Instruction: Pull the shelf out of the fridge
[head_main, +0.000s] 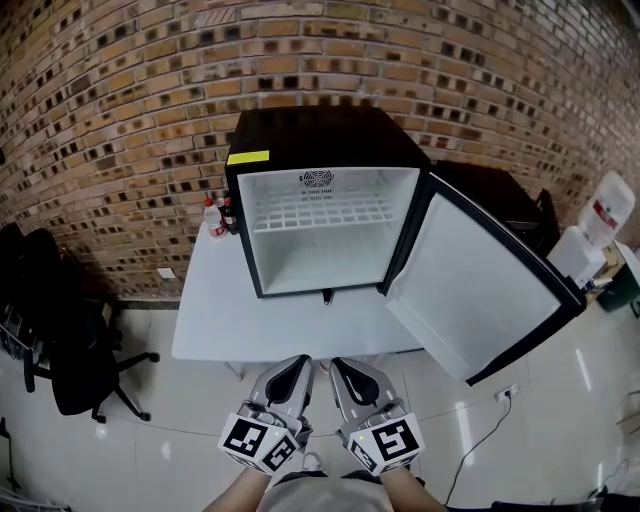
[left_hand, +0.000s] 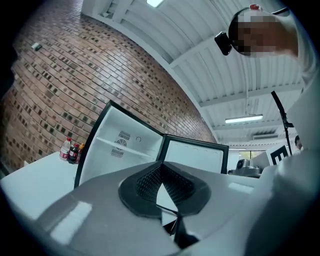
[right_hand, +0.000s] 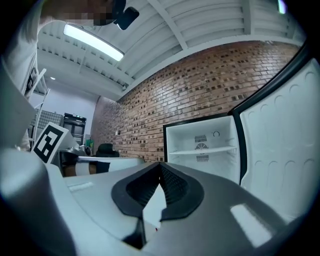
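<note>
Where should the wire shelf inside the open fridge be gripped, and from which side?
Grip the front edge of the white wire shelf, near its middle, coming straight in from the front. The fridge door stands wide open to the right, so the front is free, and the shelf lies level, so it probably slides out toward you.

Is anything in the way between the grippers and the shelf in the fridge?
Nothing visible is. The door hangs wide open to the right, so the shelf faces the left gripper and right gripper, both shut, with only table top between. The bottles stand beside the fridge, off the path.
</note>
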